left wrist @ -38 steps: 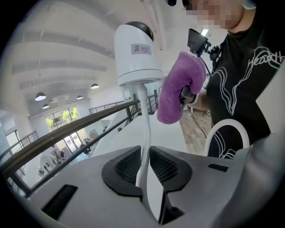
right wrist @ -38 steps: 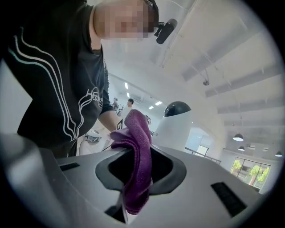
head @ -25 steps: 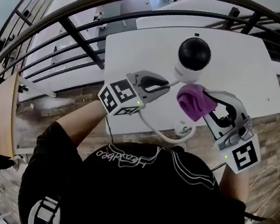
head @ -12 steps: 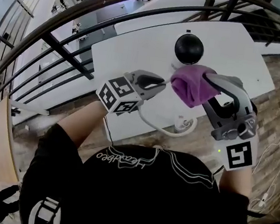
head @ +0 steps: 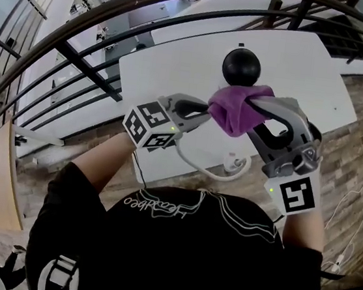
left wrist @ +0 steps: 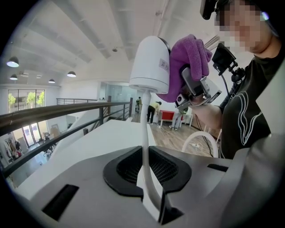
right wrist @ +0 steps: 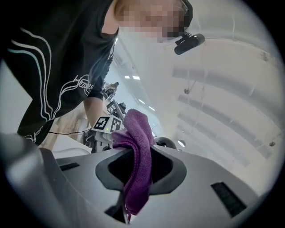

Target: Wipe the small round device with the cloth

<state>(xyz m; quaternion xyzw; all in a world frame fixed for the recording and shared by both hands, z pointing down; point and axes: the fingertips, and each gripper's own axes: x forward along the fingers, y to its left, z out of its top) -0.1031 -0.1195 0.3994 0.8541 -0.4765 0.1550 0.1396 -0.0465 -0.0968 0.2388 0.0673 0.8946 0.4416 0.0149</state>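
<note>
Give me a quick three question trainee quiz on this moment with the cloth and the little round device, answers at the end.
1. Fill in: the small round device has a ___ dome.
2. True or false: the right gripper is shut on the purple cloth.
3. Multiple choice: the left gripper clamps A) the dome, B) the white cable, C) the purple cloth.
Key: 1 black; 2 true; 3 B.
</note>
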